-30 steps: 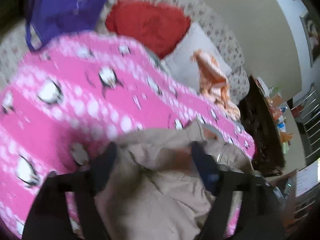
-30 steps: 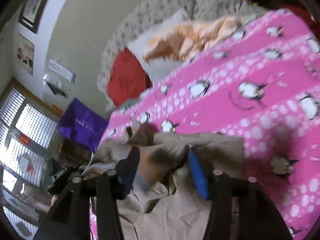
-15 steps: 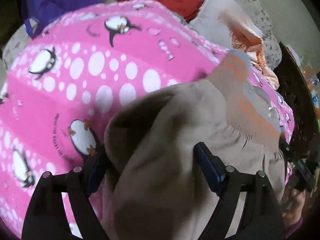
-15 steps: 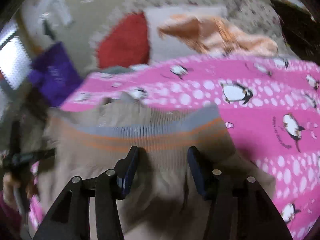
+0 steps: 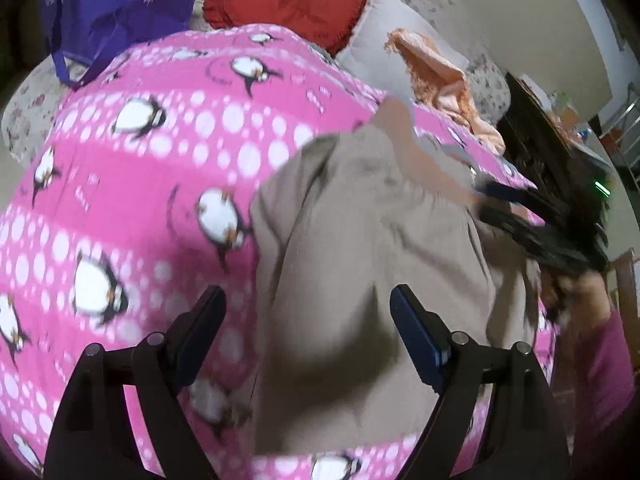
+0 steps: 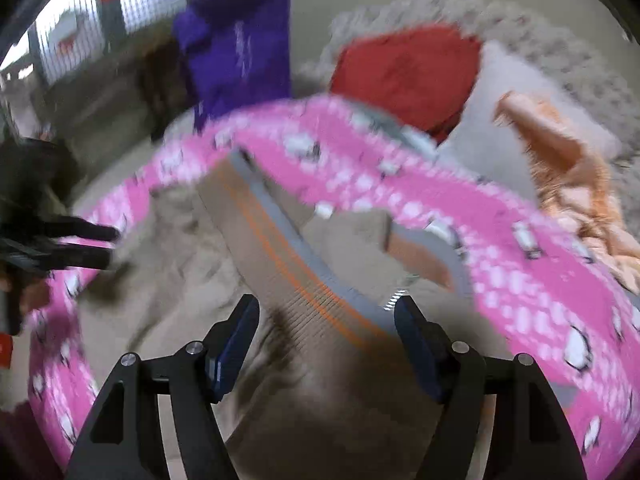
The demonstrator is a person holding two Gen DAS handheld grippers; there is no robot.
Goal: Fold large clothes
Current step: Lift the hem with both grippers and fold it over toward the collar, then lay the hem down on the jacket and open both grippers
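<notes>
A beige jacket lies rumpled on the pink penguin blanket. The left gripper hangs released above it. The right gripper, jaws just widened, straddles the striped hem without pinching

Black gripper frames, blue pads, magenta sleeve.

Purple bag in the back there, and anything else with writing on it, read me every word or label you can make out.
Purple bag: white lettering, too blurred and cropped to read.
Red cushion: embossed design, not readable as text.
Pink penguin blanket: small dark script beside the penguins, too blurred to read.
Nothing else bears legible text.
</notes>
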